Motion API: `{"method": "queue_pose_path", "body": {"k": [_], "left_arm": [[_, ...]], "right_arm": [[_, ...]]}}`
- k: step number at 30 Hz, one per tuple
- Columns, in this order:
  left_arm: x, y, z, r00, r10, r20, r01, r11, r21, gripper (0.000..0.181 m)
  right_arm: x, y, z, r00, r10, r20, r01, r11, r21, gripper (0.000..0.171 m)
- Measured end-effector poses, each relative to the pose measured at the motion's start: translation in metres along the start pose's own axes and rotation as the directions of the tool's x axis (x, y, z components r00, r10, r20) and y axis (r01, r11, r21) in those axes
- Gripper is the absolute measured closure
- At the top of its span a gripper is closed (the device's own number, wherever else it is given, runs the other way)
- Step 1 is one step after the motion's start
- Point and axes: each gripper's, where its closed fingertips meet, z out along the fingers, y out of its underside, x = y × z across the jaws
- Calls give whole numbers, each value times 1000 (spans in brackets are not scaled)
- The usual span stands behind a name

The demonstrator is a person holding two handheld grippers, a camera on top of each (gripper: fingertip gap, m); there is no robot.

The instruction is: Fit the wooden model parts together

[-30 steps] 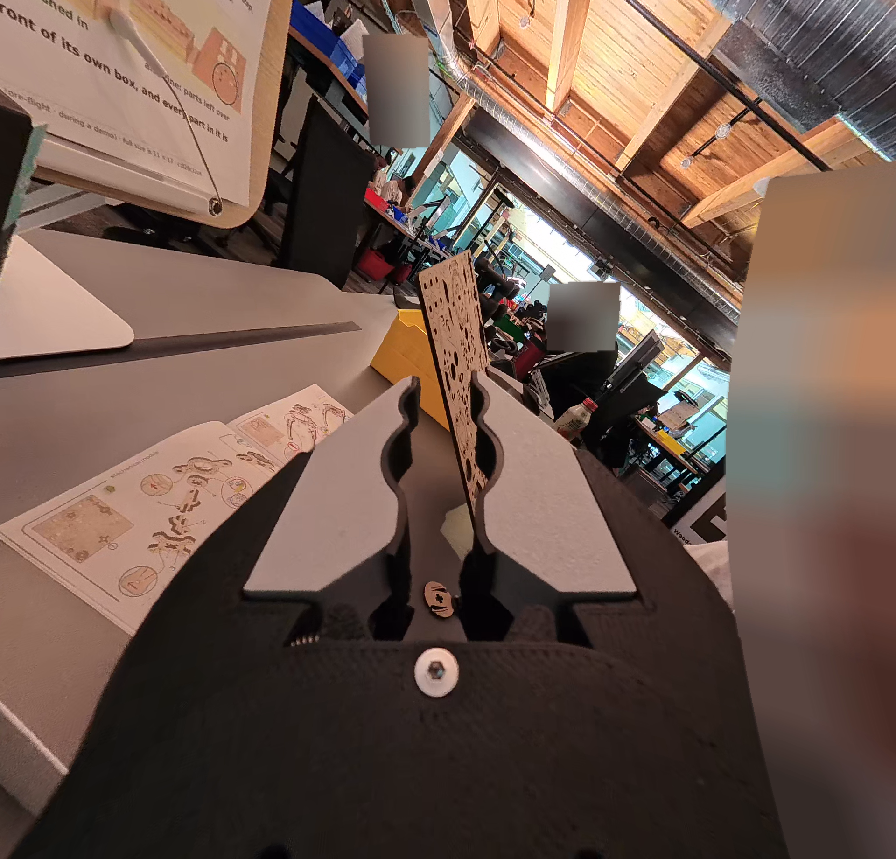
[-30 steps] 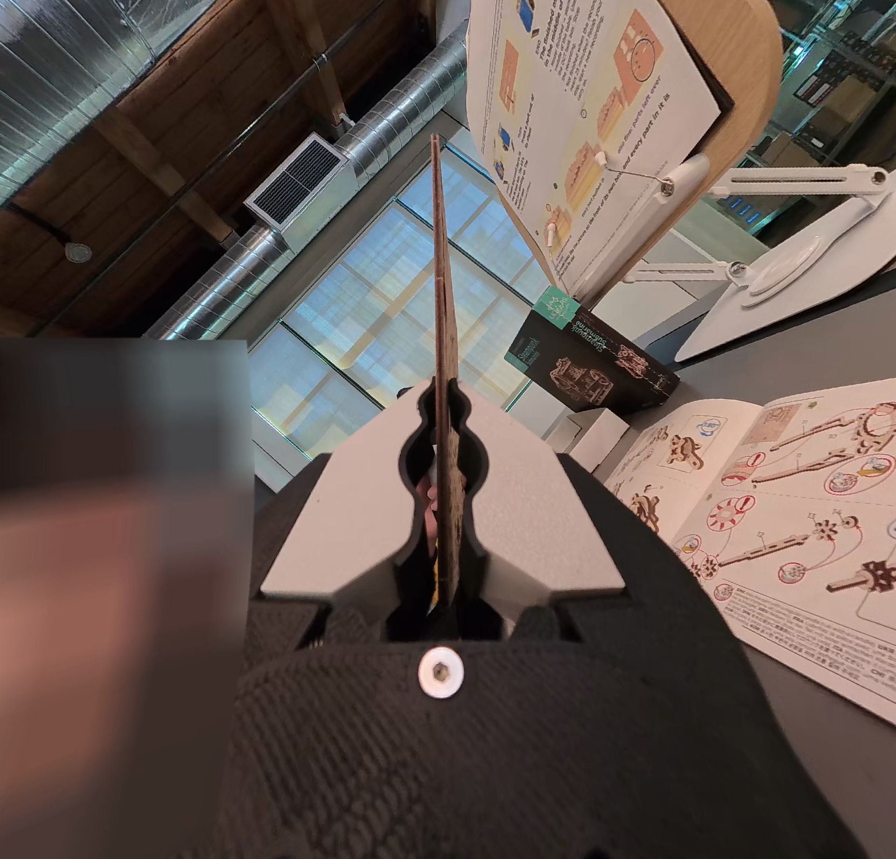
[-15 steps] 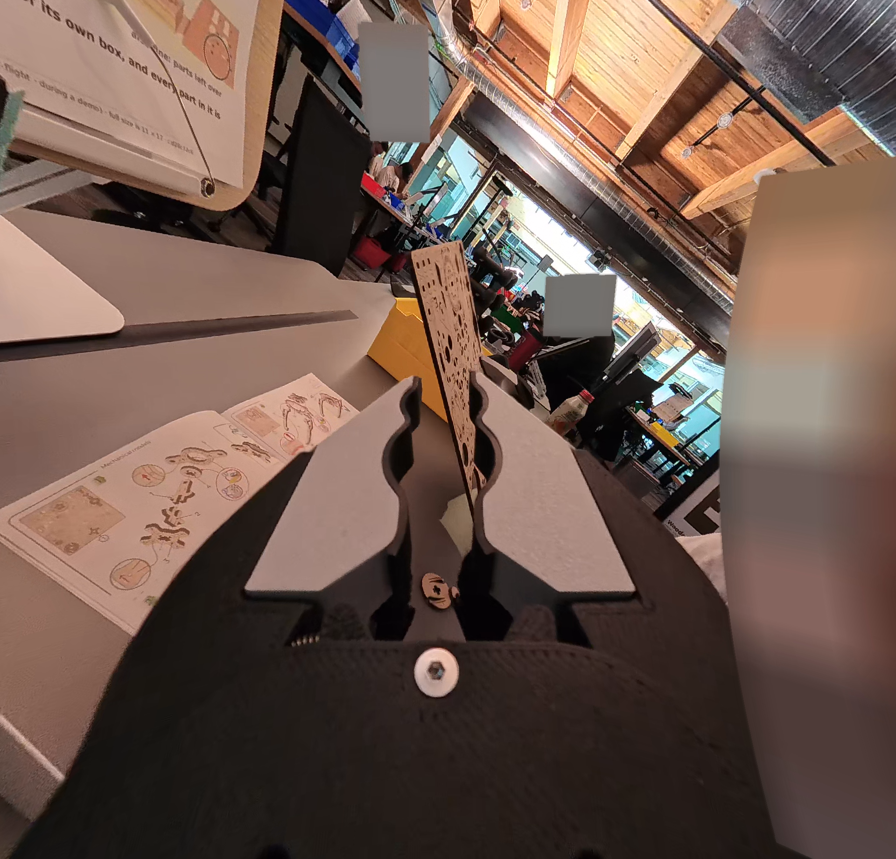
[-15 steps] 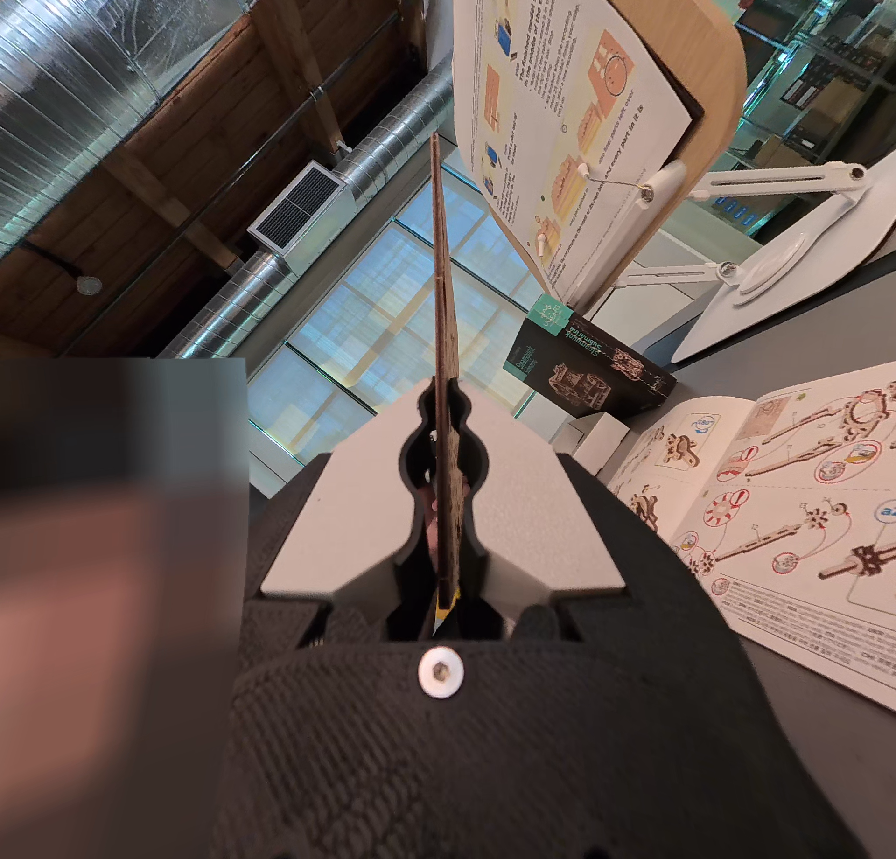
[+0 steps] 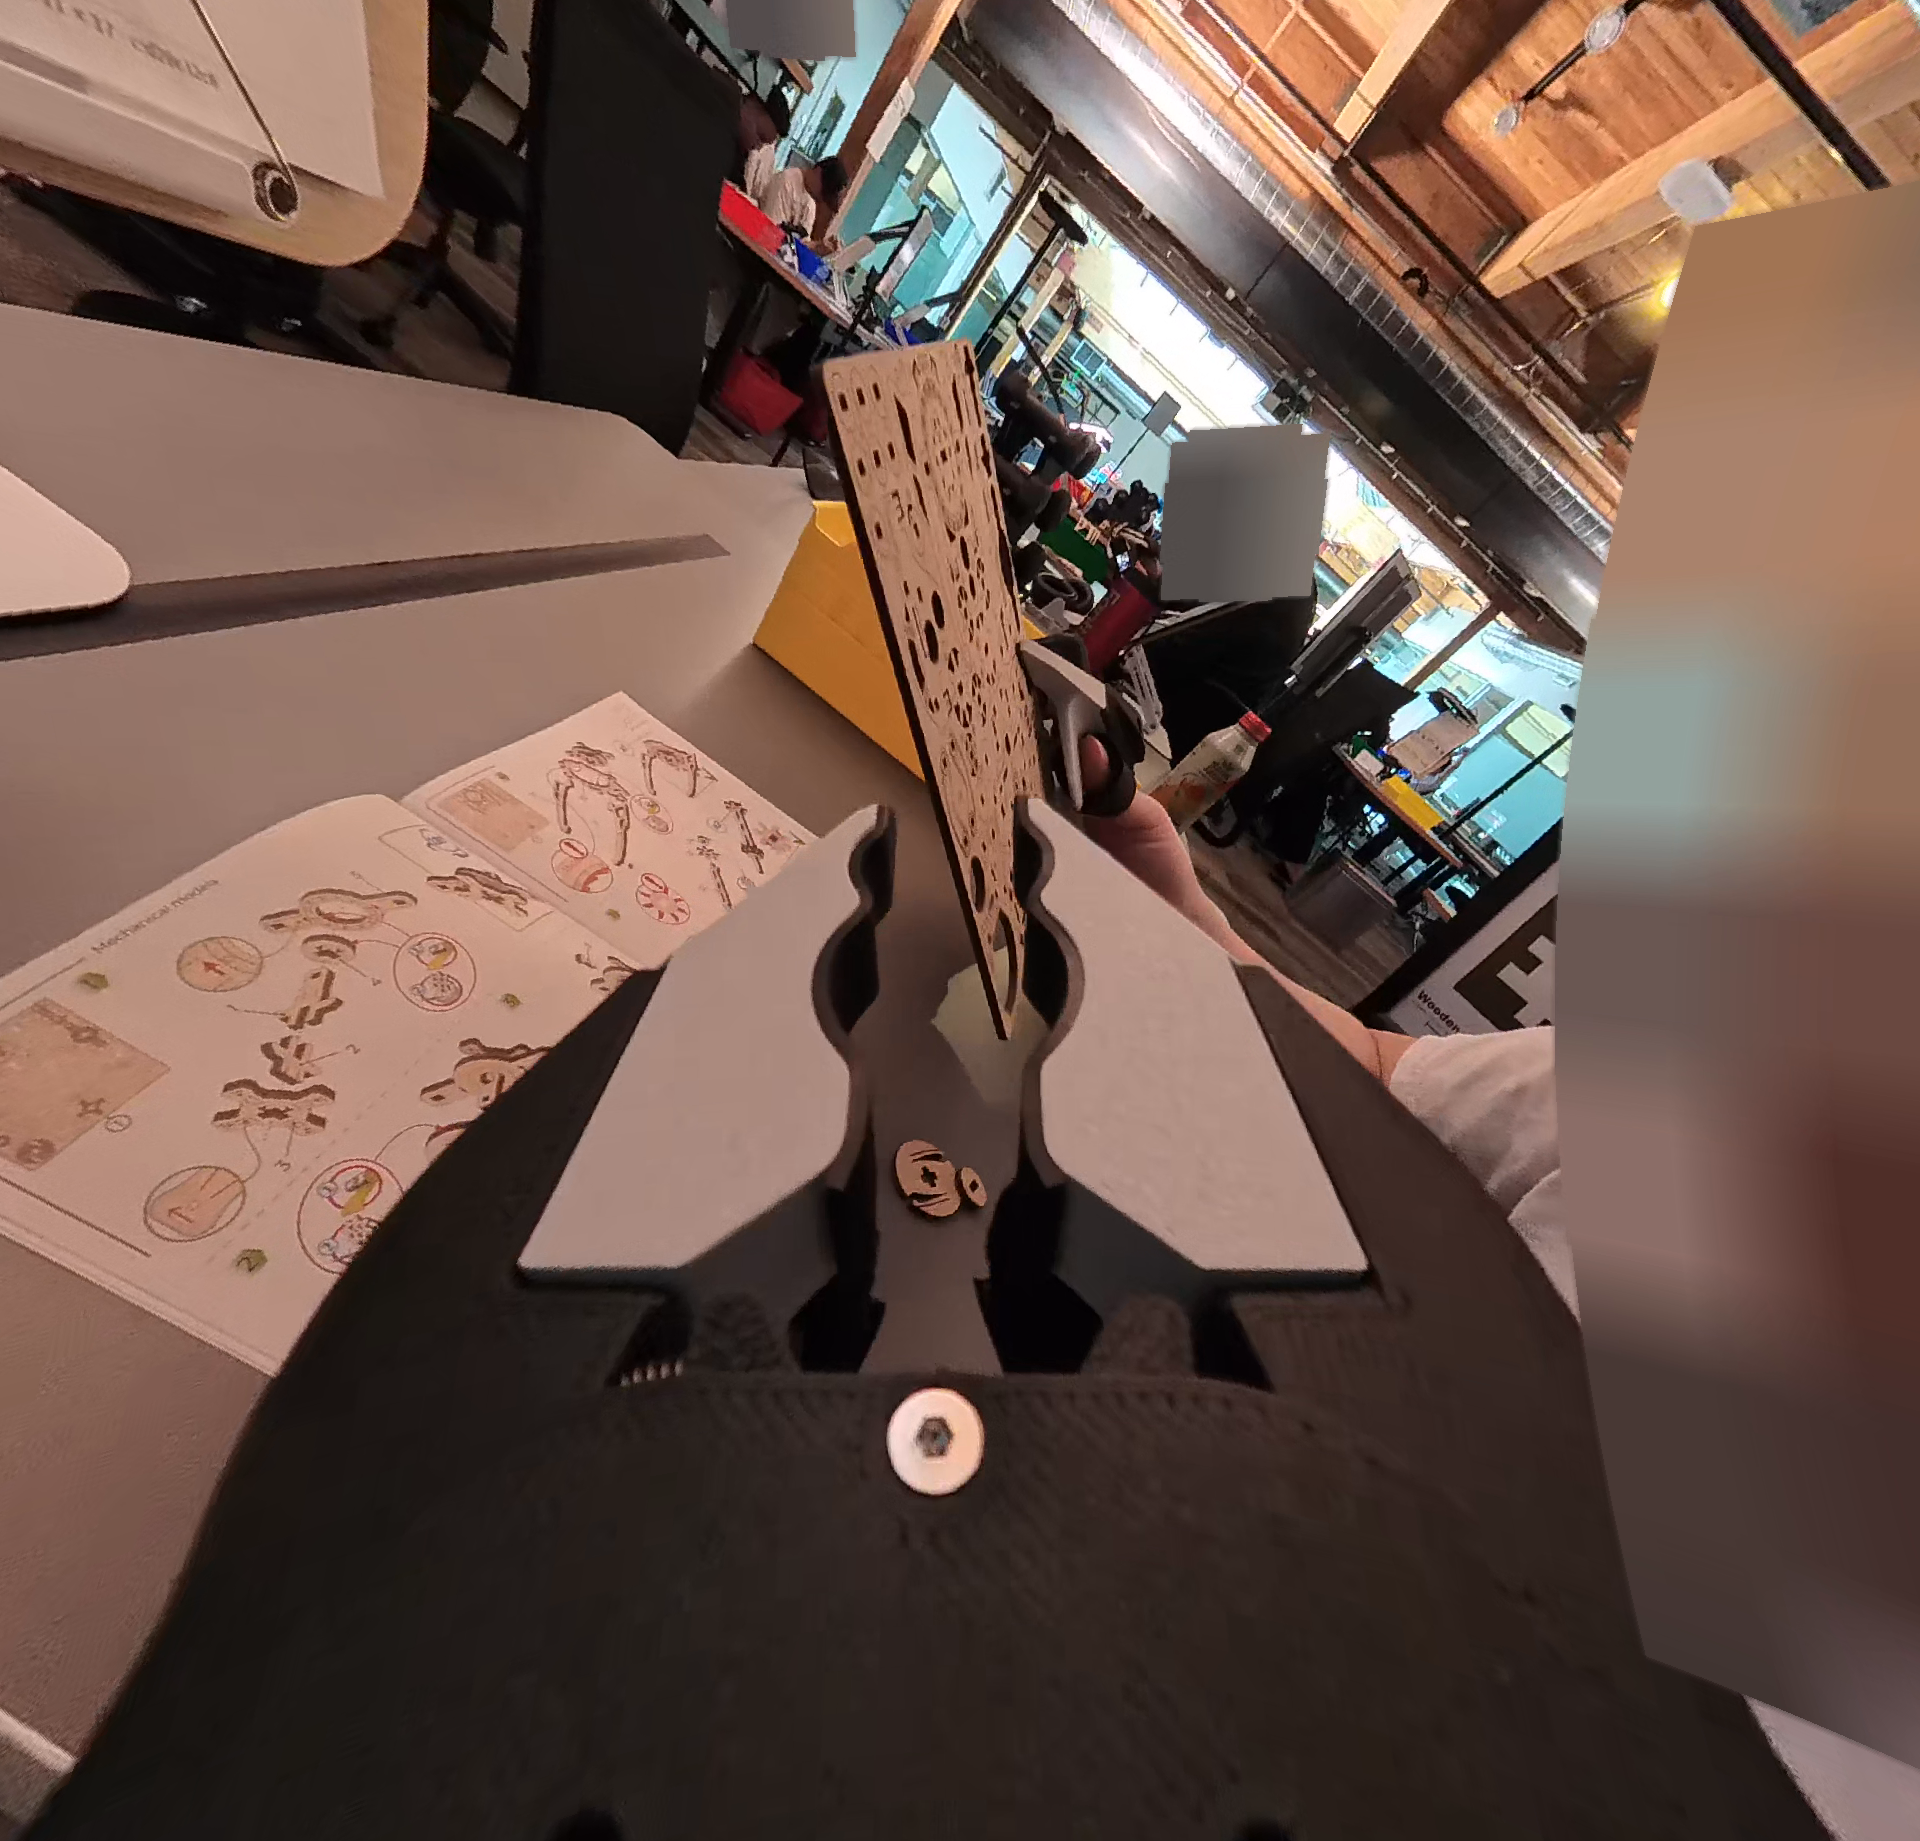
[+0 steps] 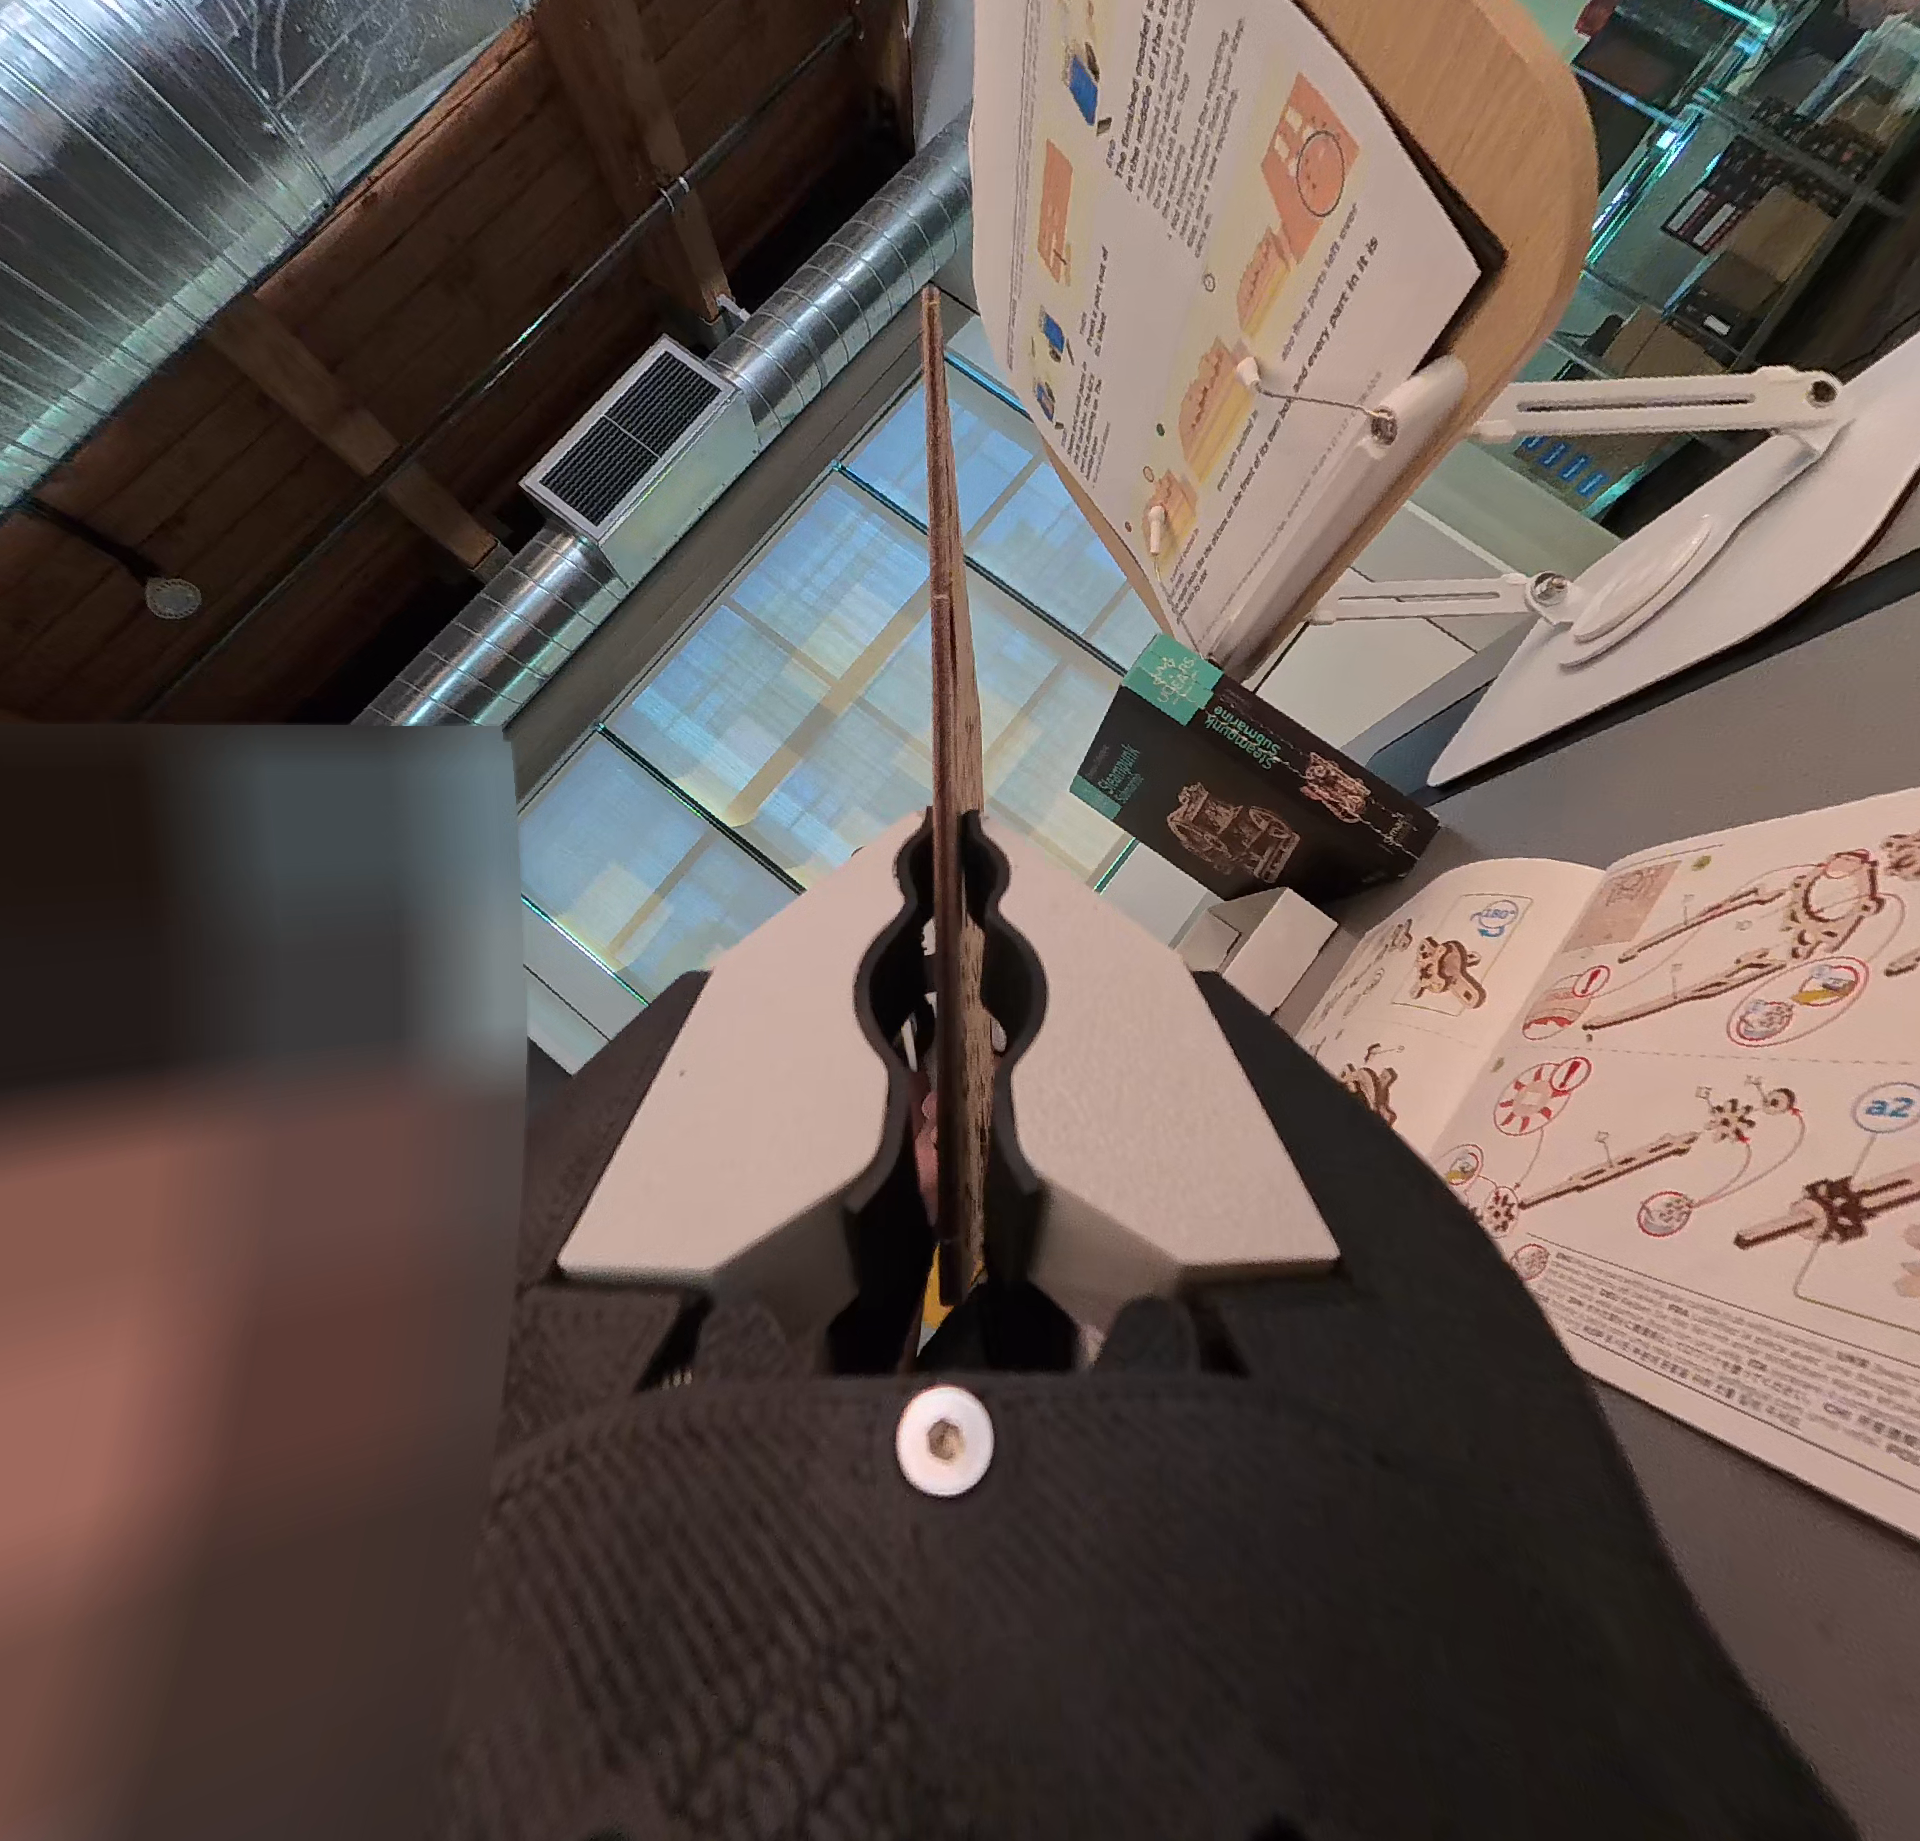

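Gripping wooden sheet (image 6: 951,711) edge-on, right gripper (image 6: 948,846)

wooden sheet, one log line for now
right tongs: shut on wooden sheet | left tongs: open | small wooden pieces: on table

- Left gripper (image 5: 954,856) tilted upward, jaws spread wide, nothing pinched between the grey fingers (image 5: 727,1064).
- Right gripper (image 6: 951,835) pointing steeply up, jaws closed tight on a thin sheet seen edge-on.
- In the left wrist view, right gripper (image 5: 1081,742) farther off, a hand (image 5: 1143,835) behind it.
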Motion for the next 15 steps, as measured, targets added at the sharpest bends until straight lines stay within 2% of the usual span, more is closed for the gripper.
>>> {"method": "queue_pose_path", "body": {"k": [6, 15], "left_arm": [[1, -3, -2, 1000, 4, -3, -4, 1000, 16, 161], [0, 3, 1, 1000, -3, -9, 3, 1000, -7, 160]], "right_arm": [[-7, -12, -4, 999, -27, 32, 26, 998, 57, 170], [-4, -6, -1, 1000, -12, 24, 11, 999, 35, 169]]}}
